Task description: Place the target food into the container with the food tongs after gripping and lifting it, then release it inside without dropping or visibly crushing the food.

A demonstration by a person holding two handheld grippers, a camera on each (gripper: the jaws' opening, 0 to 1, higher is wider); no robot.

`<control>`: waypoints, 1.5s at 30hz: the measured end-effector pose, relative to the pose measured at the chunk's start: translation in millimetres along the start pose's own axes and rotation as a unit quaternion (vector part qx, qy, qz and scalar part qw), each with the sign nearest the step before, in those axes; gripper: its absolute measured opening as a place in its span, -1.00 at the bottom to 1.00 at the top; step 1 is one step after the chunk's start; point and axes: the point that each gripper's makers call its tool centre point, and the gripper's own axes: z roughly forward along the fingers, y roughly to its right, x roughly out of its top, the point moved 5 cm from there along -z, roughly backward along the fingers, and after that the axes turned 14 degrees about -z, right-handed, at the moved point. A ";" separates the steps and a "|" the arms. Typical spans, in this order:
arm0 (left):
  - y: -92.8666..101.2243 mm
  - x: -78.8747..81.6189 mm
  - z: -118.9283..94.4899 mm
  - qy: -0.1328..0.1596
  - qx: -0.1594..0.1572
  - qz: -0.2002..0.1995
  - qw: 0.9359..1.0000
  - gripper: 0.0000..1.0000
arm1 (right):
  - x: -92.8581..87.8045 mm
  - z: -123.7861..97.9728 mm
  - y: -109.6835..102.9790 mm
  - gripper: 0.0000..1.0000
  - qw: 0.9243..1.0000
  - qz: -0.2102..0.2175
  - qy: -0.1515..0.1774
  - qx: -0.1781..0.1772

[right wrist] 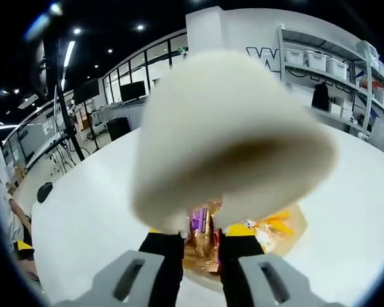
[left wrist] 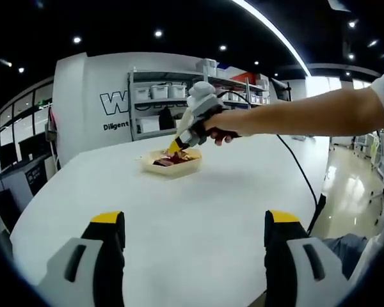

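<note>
One pale blurred object (right wrist: 230,134), perhaps tongs, blocks the narrow right gripper (right wrist: 200,240) above the tray (left wrist: 171,165).

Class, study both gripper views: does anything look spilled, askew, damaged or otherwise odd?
Nothing looks spilled or damaged. The food stays inside the tray on the white table. One oddity: in the right gripper view a blurred pale object sits very close to the lens, above the right gripper, hiding much of the scene.

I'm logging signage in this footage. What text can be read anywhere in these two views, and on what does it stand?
"W": large letter on the white wall, cut off by the shelving.
"Diligent": smaller word below it on the same wall; the rest is hidden.
Packets in the container: print too blurred to read.
</note>
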 end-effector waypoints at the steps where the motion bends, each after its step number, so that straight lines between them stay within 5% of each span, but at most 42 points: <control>1: -0.7 -0.6 -0.2 -0.001 0.001 0.000 1.000 0.78 | -1.2 -1.0 -2.0 -0.71 1.000 -0.001 0.000 -0.001; 24: -14.7 -8.8 -6.5 -0.002 0.012 -0.010 1.000 0.78 | -15.9 12.8 3.1 -0.64 1.000 0.026 0.003 -0.008; 45: -6.2 -3.5 -9.2 0.007 0.006 -0.010 1.000 0.78 | -8.2 -15.7 13.9 -0.66 0.999 0.043 0.025 -0.021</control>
